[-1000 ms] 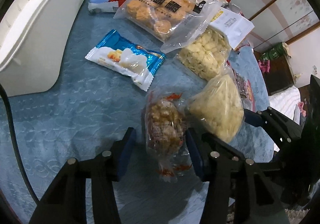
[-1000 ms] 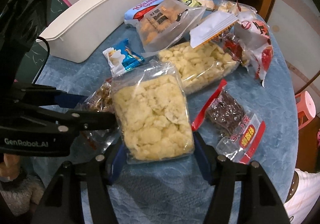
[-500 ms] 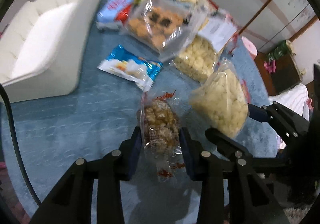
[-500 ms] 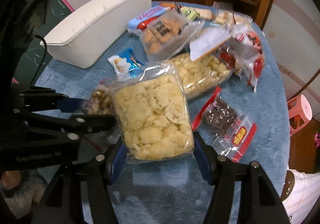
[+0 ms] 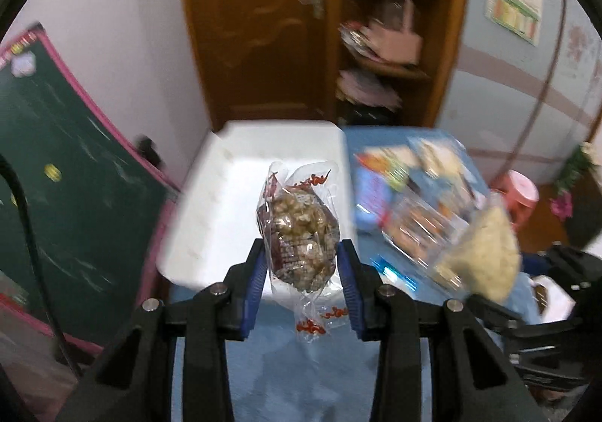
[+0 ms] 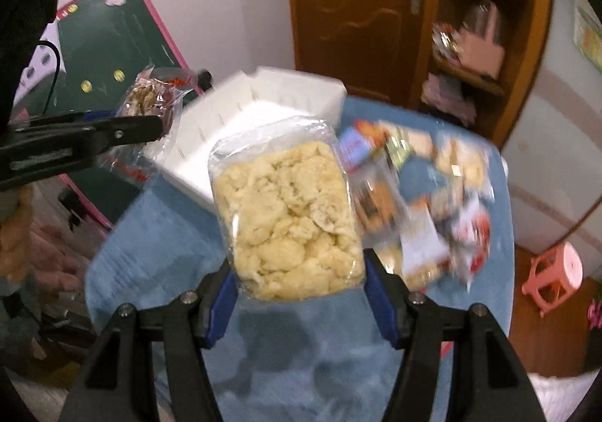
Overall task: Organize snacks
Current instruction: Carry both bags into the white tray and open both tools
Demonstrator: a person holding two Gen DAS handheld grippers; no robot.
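Two snack bags lifted toward the bin [image 5: 210, 196]
Left fingers [image 5: 257, 271] pinch the nut bag [image 5: 301, 234], right fingers [image 6: 380, 294] the puff bag [image 6: 289, 211]; many snacks [image 6: 432, 196] wait on the bench [image 6: 150, 241].

Dim warm indoor light, heavy motion blur on the background, fisheye bending and black vignette at edges.

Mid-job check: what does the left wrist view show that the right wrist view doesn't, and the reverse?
Only the left wrist view: the left tool head-on, shut on the clear bag of brown nutty clusters, and the green-and-yellow wall poster.

Only the right wrist view: the right tool shut on the clear bag of pale yellow puffed snack, head-on.

Both: each other's tool and bag from the side, the white plastic bin, the blue tablecloth, the blurred snack pile, the green chalkboard, the wooden door, the pink stool.
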